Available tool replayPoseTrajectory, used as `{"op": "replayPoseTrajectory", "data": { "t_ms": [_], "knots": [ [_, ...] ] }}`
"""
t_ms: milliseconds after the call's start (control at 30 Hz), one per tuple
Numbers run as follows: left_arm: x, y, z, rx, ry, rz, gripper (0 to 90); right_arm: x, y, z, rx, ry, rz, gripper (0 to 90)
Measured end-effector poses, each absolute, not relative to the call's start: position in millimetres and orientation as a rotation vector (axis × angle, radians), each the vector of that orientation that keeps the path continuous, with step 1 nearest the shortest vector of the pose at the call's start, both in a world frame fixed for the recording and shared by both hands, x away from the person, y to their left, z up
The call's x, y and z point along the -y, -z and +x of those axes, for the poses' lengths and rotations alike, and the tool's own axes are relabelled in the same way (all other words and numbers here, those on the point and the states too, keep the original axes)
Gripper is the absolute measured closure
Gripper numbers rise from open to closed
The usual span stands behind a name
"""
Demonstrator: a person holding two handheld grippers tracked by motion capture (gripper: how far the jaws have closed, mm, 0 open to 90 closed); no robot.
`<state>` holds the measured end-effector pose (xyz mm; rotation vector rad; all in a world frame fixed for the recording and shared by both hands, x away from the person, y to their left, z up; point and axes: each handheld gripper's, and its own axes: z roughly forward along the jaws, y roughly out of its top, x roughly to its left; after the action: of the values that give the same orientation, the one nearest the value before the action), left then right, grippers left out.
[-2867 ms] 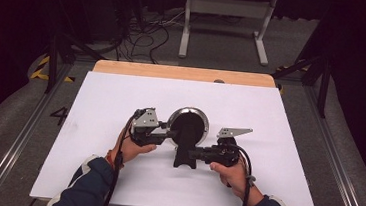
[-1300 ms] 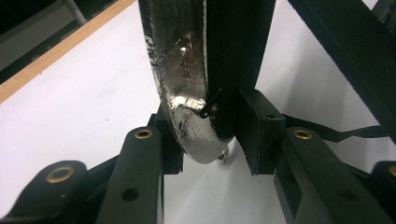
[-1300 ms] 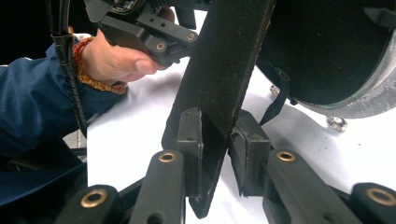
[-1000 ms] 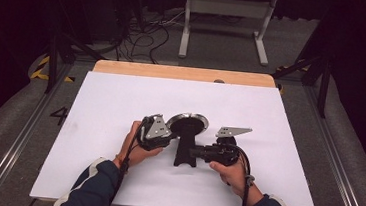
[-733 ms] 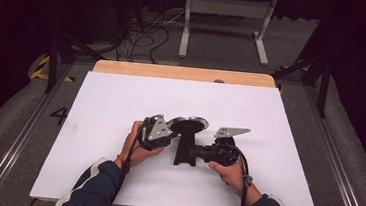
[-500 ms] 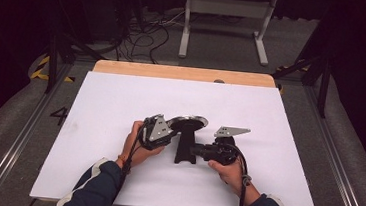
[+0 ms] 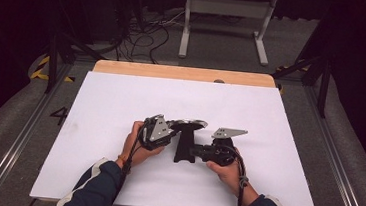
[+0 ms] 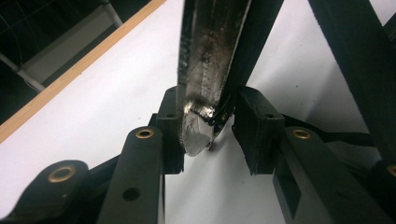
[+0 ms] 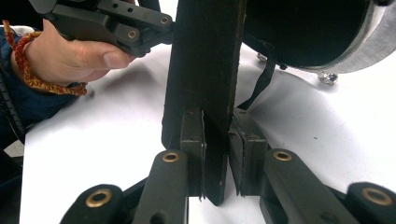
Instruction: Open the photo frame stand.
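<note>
White covering spreads over the table. Left hand-held gripper pinches the round metal disc's rim; mid-table, the right hand-held gripper clamps its black stand.

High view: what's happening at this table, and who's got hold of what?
A person works two hand-held grippers on a small black stand with a round disc on top. The left gripper has its jaws around the edge of the disc, which is tipped nearly flat; in the left gripper view the metal rim sits between the pads. The right gripper clamps the black stand by its upright post. Everything rests on the white table.
</note>
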<state>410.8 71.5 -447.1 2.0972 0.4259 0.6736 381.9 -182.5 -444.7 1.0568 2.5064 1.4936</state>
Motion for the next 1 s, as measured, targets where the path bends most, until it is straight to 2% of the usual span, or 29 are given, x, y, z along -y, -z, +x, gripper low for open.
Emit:
{"op": "replayPoseTrajectory", "data": {
  "t_ms": [433, 733, 1000],
  "knots": [
    [-81.2, 438.0, 405.9, -0.438, -0.638, 2.073, 65.5, 185.9, 440.4, 378.4, -2.484, -1.456, 1.031, 79.3],
    [-93.8, 432.3, 401.0, -0.452, -0.626, 2.069, 60.6, 189.0, 434.7, 370.2, -2.471, -1.424, 0.984, 80.0],
    [-105.0, 423.1, 391.9, -0.448, -0.594, 2.072, 50.1, 192.1, 430.2, 362.6, -2.448, -1.373, 0.928, 81.7]
  ]
}}
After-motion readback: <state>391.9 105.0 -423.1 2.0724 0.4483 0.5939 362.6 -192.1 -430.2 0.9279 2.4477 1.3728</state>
